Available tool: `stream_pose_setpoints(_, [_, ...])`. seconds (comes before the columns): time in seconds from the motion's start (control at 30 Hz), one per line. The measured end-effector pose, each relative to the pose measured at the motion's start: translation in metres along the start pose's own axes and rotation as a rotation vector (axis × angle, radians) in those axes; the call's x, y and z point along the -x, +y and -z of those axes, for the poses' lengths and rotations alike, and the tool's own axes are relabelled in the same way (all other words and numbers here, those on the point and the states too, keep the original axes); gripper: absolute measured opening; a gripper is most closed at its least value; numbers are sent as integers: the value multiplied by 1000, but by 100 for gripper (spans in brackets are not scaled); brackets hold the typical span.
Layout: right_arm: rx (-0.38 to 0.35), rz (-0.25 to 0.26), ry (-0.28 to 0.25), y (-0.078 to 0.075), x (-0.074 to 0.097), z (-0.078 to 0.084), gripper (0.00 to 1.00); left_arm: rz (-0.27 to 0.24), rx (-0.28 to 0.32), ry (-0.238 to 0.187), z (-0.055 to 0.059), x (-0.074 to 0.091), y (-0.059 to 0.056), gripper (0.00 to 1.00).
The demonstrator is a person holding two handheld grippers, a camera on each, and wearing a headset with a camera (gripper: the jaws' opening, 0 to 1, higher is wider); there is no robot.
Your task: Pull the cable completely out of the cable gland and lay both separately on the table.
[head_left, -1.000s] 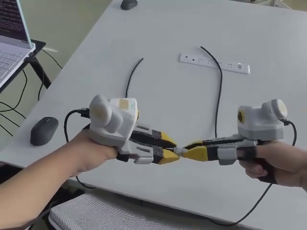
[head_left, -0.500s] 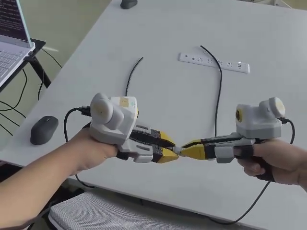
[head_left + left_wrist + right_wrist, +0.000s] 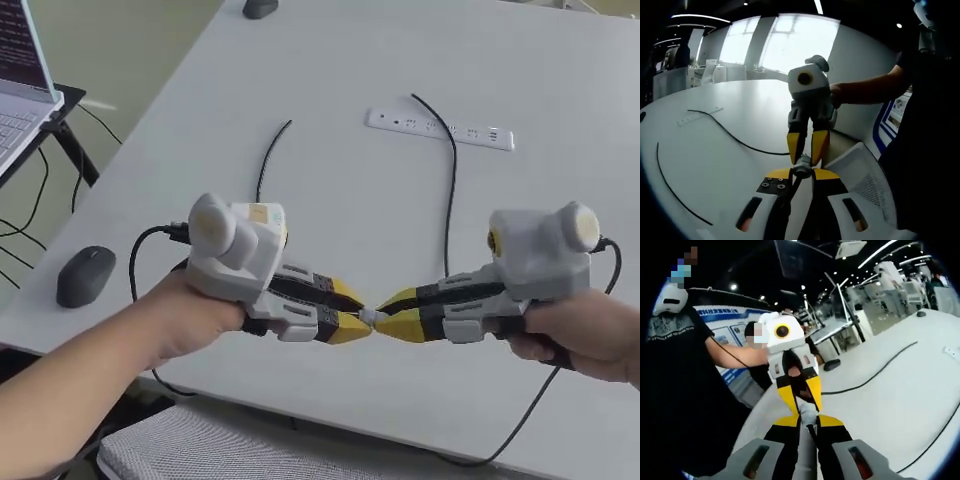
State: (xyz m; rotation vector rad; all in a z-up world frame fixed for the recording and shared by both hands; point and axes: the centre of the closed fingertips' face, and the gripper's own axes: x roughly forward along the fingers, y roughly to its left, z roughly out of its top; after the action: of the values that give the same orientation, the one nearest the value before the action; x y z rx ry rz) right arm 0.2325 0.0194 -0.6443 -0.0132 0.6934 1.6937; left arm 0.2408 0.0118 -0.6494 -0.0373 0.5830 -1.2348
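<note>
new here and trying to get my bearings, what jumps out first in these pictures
The left gripper and right gripper meet tip to tip over the near edge of the table, the left's jaws shut on a small pale gland, the right's on the short black cable leaving it. Farther back lie a power strip and two black leads; a mouse sits at the left edge.

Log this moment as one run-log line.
left gripper: jaws shut on cable gland | right gripper: jaws shut on cable gland | gland held above table | nothing laid down yet
</note>
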Motion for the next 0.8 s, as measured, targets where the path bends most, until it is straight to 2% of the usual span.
stream_pose_setpoints(0.1, [194, 68, 68, 1, -2, 0, 7, 7, 30, 0, 1, 1, 2, 15])
stream_pose_setpoints(0.13, [232, 87, 86, 0, -2, 1, 7, 8, 37, 0, 2, 1, 3, 15])
stream_pose_setpoints(0.17, [299, 114, 113, -1, -3, 2, 7, 8, 43, -2, 2, 1, 3, 15])
stream_pose_setpoints(0.23, [357, 136, 135, 0, -4, 2, 7, 12, 52, 0, 2, 2, 3, 15])
stream_pose_setpoints(0.4, [541, 261, 187, -3, -5, 1, 7, 16, 81, -10, 1, 5, 7, 15])
stream_pose_setpoints(0.5, [602, 319, 202, -3, -4, -1, 7, 21, 96, -26, -1, 6, 6, 15])
stream_pose_setpoints(0.53, [646, 343, 206, -4, -3, -3, 7, 16, 97, -36, -3, 6, 6, 15])
stream_pose_setpoints(0.63, [669, 342, 213, -1, -4, -2, 7, 28, 144, -43, -3, 8, 6, 15])
stream_pose_setpoints(0.67, [700, 358, 220, -3, -4, -4, 7, 21, 139, -52, -4, 8, 7, 15])
stream_pose_setpoints(0.8, [734, 360, 237, -3, -6, -4, 7, 17, 135, -47, -3, 9, 7, 15])
